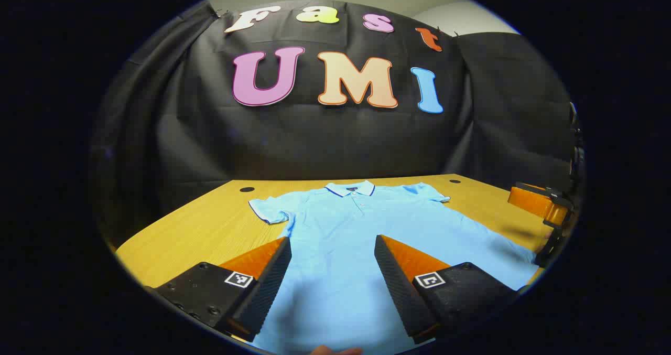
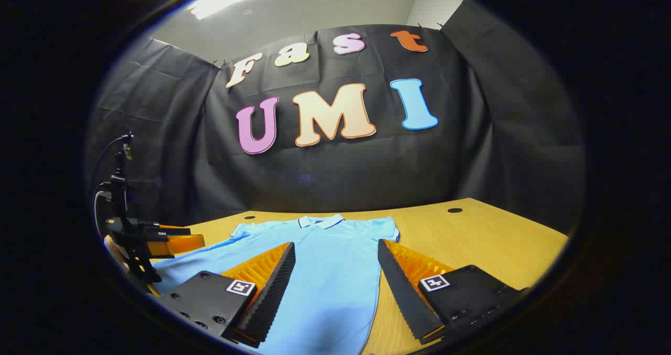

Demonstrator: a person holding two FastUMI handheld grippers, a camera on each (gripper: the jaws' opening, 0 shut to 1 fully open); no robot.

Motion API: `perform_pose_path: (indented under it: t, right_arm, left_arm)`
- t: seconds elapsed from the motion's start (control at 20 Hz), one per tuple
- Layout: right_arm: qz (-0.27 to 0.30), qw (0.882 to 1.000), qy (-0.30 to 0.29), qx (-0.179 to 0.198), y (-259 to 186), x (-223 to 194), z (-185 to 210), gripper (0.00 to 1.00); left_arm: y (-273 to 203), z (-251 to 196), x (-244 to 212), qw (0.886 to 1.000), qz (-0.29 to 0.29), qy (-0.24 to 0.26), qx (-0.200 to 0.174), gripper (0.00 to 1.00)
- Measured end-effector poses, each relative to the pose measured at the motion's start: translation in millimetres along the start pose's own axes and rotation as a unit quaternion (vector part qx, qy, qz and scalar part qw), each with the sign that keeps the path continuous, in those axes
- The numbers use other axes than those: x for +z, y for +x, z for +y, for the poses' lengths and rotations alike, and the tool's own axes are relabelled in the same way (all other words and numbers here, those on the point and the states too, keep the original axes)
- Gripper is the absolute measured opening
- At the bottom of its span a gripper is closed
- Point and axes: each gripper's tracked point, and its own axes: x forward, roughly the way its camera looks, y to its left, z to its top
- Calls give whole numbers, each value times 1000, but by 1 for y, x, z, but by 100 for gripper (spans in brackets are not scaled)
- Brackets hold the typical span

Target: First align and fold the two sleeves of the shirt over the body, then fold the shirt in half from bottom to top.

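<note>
A light blue polo shirt (image 1: pixel 346 229) lies flat and face up on the wooden table (image 1: pixel 209 224), collar at the far end. Both short sleeves are spread out: one sleeve (image 1: pixel 268 210) on the left, the other sleeve (image 1: pixel 427 191) on the right. My left gripper (image 1: pixel 332 239) is open above the shirt's lower body, nothing between its fingers. In the right gripper view the shirt (image 2: pixel 330 260) fills the near table (image 2: pixel 472 234). My right gripper (image 2: pixel 336 244) is open over the shirt's hem side, holding nothing. Each gripper appears at the edge of the other's view: right gripper (image 1: pixel 540 205), left gripper (image 2: pixel 152 239).
The table has small round cable holes (image 1: pixel 247 189) (image 2: pixel 455 210) near its far corners. Black cloth walls stand close behind the far edge. Bare wood lies on both sides of the shirt. A fingertip (image 1: pixel 335 351) peeks in at the bottom of the left gripper view.
</note>
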Motion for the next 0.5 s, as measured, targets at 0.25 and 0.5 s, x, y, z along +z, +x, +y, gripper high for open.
perform_pose_path:
  t: [0.25, 0.5]
  right_arm:
    - [3, 1000, 0, 1, 1, -4, 1, 98]
    - [0, 1000, -1, -1, 0, -2, 1, 98]
  left_arm:
    - [1, 1, -1, 1000, 1, -1, 3, 95]
    - [2, 2, -2, 1000, 2, -5, 5, 95]
